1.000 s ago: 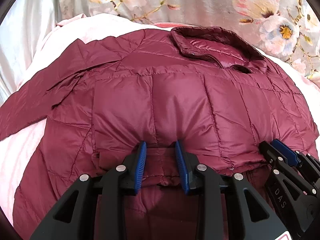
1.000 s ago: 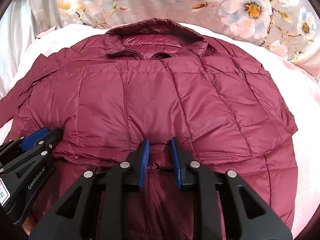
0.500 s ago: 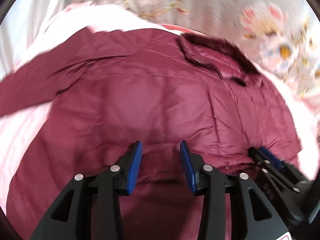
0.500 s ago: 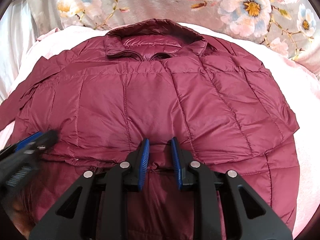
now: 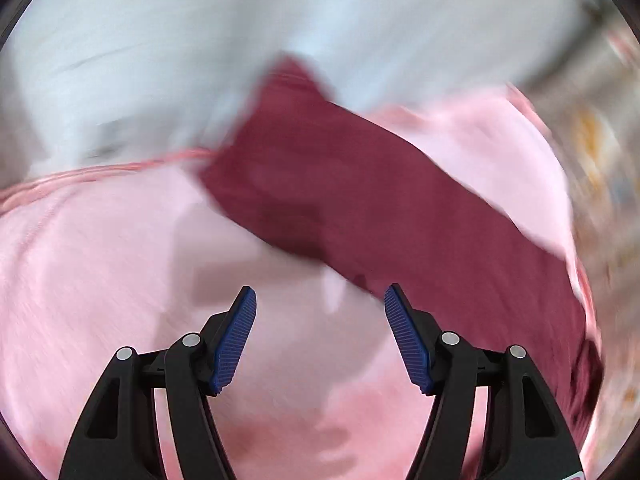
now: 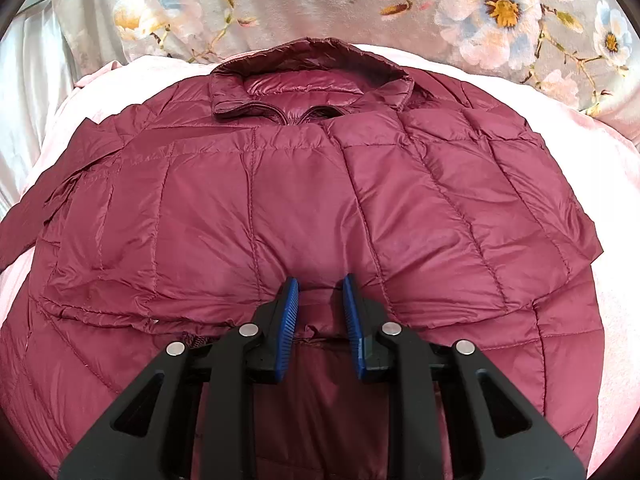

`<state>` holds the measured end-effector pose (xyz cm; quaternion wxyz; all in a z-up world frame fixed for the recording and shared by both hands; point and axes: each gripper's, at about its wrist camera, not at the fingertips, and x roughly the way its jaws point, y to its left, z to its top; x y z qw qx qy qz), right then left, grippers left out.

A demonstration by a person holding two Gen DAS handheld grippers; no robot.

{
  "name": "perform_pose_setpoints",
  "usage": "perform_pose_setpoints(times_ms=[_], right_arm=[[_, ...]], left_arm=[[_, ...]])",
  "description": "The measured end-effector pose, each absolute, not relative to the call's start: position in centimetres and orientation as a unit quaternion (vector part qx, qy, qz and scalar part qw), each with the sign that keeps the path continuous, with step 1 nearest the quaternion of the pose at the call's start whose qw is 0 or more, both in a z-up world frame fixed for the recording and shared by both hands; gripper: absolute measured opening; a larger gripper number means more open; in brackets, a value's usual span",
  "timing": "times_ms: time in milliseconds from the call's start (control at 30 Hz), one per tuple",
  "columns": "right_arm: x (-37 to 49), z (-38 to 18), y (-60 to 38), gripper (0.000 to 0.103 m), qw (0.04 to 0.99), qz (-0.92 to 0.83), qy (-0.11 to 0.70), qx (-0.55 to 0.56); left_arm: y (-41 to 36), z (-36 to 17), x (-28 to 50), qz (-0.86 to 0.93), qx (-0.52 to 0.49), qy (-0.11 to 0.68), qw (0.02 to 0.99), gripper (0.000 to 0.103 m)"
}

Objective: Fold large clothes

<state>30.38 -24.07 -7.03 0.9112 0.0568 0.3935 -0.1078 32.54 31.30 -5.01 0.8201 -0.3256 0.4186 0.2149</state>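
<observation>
A maroon quilted puffer jacket (image 6: 320, 208) lies front-up on a pink blanket (image 6: 616, 264), collar at the far side, its bottom part folded up over the body. My right gripper (image 6: 320, 300) is shut on the folded hem edge at the jacket's middle. My left gripper (image 5: 320, 308) is open and empty, above the pink blanket (image 5: 120, 280). In the blurred left wrist view, the jacket's left sleeve (image 5: 360, 184) stretches out ahead of it, from upper middle down to the right.
A grey floral cover (image 6: 440, 4) lies beyond the collar. White sheet (image 6: 28, 80) lies at the left of the jacket and also shows in the left wrist view (image 5: 200, 40) beyond the sleeve's end.
My left gripper has let go of the folded hem, opened wide and swung left toward the sleeve. My right gripper has stayed shut on the hem.
</observation>
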Motion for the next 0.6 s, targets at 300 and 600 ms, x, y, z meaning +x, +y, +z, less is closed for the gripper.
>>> perform_pose_setpoints(times_ms=[300, 600], right_arm=[[30.5, -7.0, -23.6, 0.025, 0.91, -0.12, 0.394, 0.04], [30.0, -6.5, -23.8, 0.04, 0.912, -0.125, 0.387, 0.049]], left_arm=[[36.1, -5.7, 35.4, 0.219, -0.348, 0.402, 0.818, 0.021], [24.9, 3.9, 37.6, 0.093, -0.208, 0.352, 0.908, 0.0]])
